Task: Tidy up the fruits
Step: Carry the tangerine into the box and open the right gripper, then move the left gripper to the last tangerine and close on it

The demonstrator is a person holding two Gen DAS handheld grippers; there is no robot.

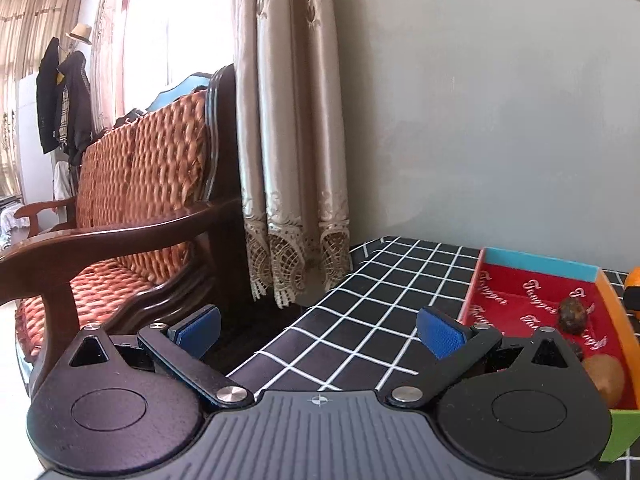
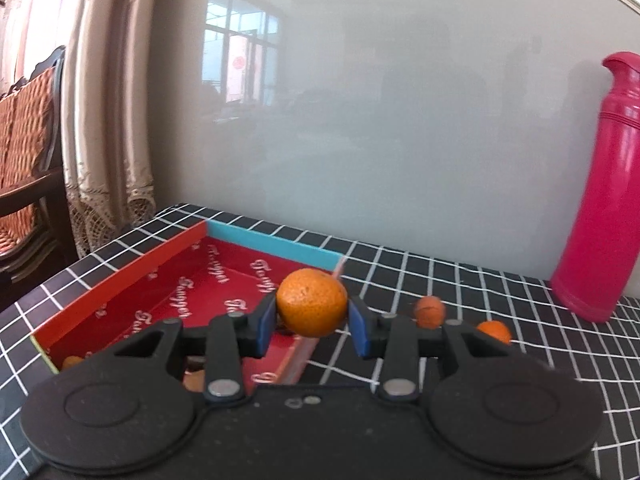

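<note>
My right gripper (image 2: 312, 326) is shut on an orange tangerine (image 2: 312, 307) and holds it above the right edge of the red tray (image 2: 132, 276). Two small orange fruits (image 2: 430, 311) (image 2: 495, 331) lie on the checked tablecloth to the right. My left gripper (image 1: 318, 330) is open and empty, low over the table's left part, left of the tray (image 1: 504, 286). In the tray lie a dark brown fruit (image 1: 573, 310) and a tan fruit (image 1: 604, 376). The tangerine's edge shows at the far right of the left wrist view (image 1: 633, 278).
The table has a black cloth with white grid (image 2: 460, 280) and stands against a grey wall. A tall pink flask (image 2: 604, 200) stands at the back right. A wooden chair with woven cushions (image 1: 136, 208) and a curtain (image 1: 292, 140) are beyond the table's left edge.
</note>
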